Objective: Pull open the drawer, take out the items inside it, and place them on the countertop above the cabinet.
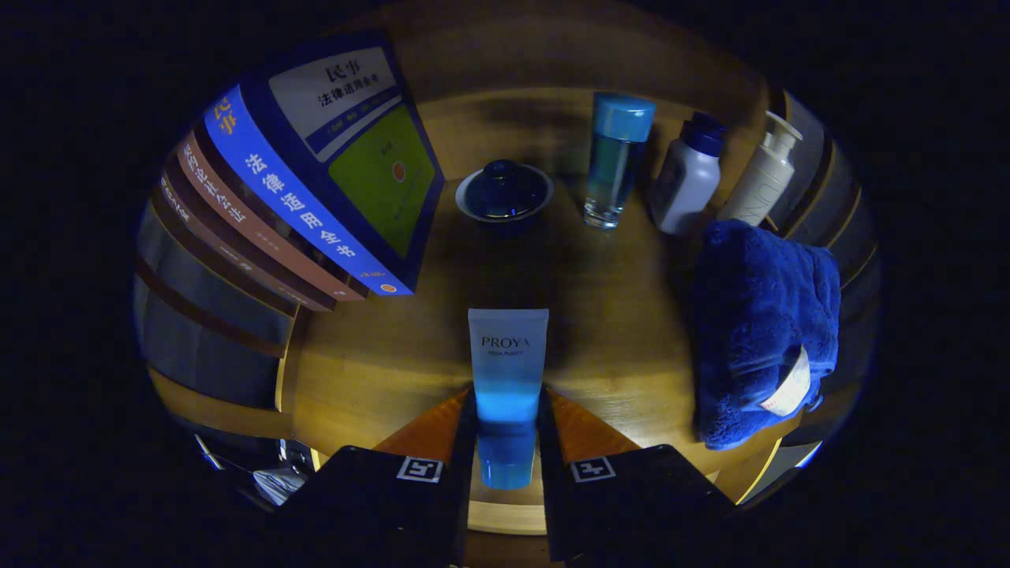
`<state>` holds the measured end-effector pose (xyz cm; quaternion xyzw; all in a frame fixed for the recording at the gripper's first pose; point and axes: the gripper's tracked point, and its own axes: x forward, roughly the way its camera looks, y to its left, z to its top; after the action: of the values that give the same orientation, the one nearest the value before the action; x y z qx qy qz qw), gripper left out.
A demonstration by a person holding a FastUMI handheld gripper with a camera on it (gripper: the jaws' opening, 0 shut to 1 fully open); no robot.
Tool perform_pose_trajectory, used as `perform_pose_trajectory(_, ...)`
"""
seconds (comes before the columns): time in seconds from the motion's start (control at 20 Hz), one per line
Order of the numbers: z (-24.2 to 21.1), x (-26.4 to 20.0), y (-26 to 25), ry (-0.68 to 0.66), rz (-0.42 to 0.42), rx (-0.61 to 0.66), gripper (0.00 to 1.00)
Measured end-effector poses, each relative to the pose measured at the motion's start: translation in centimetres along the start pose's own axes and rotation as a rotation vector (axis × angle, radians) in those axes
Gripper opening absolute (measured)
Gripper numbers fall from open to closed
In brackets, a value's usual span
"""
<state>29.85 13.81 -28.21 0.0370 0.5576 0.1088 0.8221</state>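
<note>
The tool (507,430) pinches 1 cosmetic tube (507,371) between its 2 fingers, both pressing on the tube's lower, cap end at bottom centre of the frame. The tube's long axis runs straight ahead in line with the fingers, its flat crimped end pointing toward the middle of the frame. The tube is carried over the wooden tabletop (615,315); whether it touches the surface cannot be told. Judged from this, the item is out of the drawer and the coming move is a set-down on the bare wood directly ahead.

Count on the tabletop: 1 stack of books (316,189) at upper left, 1 lidded bowl (503,193) at upper centre, 1 capped glass bottle (617,158), 1 white bottle (688,185), 1 pump bottle (764,177) at upper right, 1 folded blue towel (761,323) at right.
</note>
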Motion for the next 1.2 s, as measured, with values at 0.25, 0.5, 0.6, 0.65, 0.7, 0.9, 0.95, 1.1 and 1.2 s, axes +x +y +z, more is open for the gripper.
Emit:
perform_pose_trajectory(0.25,-0.5,0.1,-0.1,0.006,0.002,0.006,0.5)
perform_pose_trajectory(0.5,-0.1,-1.1,-0.7,-0.051,0.016,0.036,0.91)
perform_pose_trajectory(0.6,0.3,-2.5,-1.2,-0.091,0.005,0.047,1.0)
perform_pose_trajectory(0.65,0.4,-2.7,-1.2,-0.116,0.006,0.053,1.0)
perform_pose_trajectory(0.7,0.4,-3.6,-1.4,-0.15,0.002,0.053,1.0)
perform_pose_trajectory(0.9,-0.5,-7.4,-1.7,-0.292,-0.02,0.059,1.0)
perform_pose_trajectory(0.95,-0.6,-8.5,-1.4,-0.347,-0.014,0.063,1.0)
perform_pose_trajectory(1.1,-1.0,-12.2,-1.0,-0.533,-0.02,0.068,1.0)
perform_pose_trajectory(1.2,-1.7,-15.2,-0.2,-0.662,-0.024,0.072,1.0)
